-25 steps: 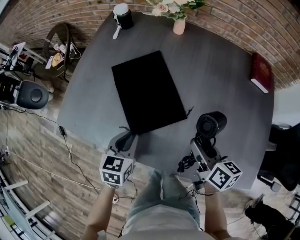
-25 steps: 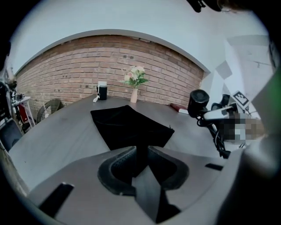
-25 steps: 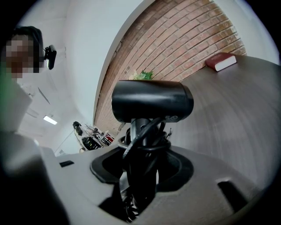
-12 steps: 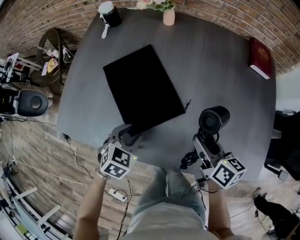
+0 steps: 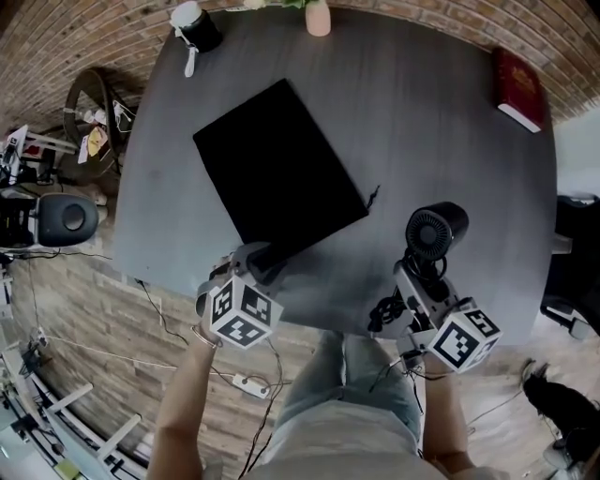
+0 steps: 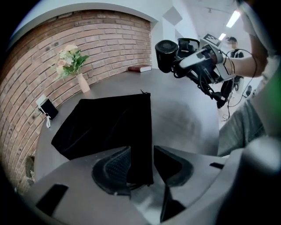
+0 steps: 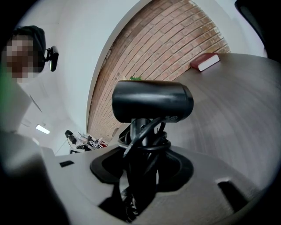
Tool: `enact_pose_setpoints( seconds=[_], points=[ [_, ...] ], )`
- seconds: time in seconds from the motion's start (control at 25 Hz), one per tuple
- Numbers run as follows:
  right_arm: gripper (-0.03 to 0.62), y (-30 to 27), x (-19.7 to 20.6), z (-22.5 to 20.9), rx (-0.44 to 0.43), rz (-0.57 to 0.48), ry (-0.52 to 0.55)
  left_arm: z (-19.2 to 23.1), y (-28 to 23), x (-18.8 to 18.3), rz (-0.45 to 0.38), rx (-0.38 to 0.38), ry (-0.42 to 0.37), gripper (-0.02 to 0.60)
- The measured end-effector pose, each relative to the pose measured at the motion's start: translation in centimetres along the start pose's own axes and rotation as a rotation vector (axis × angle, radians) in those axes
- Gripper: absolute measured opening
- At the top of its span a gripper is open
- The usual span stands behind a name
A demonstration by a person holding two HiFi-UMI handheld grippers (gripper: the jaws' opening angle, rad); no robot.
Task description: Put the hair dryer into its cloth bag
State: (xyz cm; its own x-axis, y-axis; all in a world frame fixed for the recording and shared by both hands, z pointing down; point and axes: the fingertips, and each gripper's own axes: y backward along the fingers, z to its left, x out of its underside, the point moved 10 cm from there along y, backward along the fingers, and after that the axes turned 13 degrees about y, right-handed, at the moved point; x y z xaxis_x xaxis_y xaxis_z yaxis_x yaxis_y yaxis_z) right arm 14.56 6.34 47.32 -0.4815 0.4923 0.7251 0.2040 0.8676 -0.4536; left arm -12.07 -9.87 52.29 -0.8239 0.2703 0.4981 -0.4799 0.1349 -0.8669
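The black cloth bag (image 5: pixel 277 178) lies flat on the round grey table (image 5: pixel 441 131). My left gripper (image 5: pixel 255 265) points down at the bag's near corner. Its jaws have just been opening and now stand wide, with a strip of the bag's edge (image 6: pixel 139 149) between the pads and a gap on the right side. My right gripper (image 5: pixel 417 281) is shut on the handle of the black hair dryer (image 5: pixel 433 231), whose cord is wound round the handle (image 7: pixel 142 145). The dryer is held upright above the table's near right part, apart from the bag, and shows in the left gripper view too (image 6: pixel 169 53).
A red book (image 5: pixel 521 86) lies at the table's far right edge. A vase of flowers (image 5: pixel 317 17) and a small black and white item (image 5: pixel 195 28) stand at the far edge. A chair (image 5: pixel 61 220) and a power strip (image 5: pixel 248 384) are on the floor to the left.
My left gripper has rolled and dropped onto the bag's near corner, and its jaws have opened. The right gripper has shifted slightly with the dryer still in it.
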Motion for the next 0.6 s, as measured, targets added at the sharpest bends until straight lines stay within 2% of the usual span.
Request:
enact_pose_setpoints(
  seconds=[0.6],
  points=[
    [0.181,-0.39,-0.02,-0.5,-0.001,-0.004,-0.007,0.7,-0.63,-0.3,-0.022,-0.01,0.05,0.04]
  ],
)
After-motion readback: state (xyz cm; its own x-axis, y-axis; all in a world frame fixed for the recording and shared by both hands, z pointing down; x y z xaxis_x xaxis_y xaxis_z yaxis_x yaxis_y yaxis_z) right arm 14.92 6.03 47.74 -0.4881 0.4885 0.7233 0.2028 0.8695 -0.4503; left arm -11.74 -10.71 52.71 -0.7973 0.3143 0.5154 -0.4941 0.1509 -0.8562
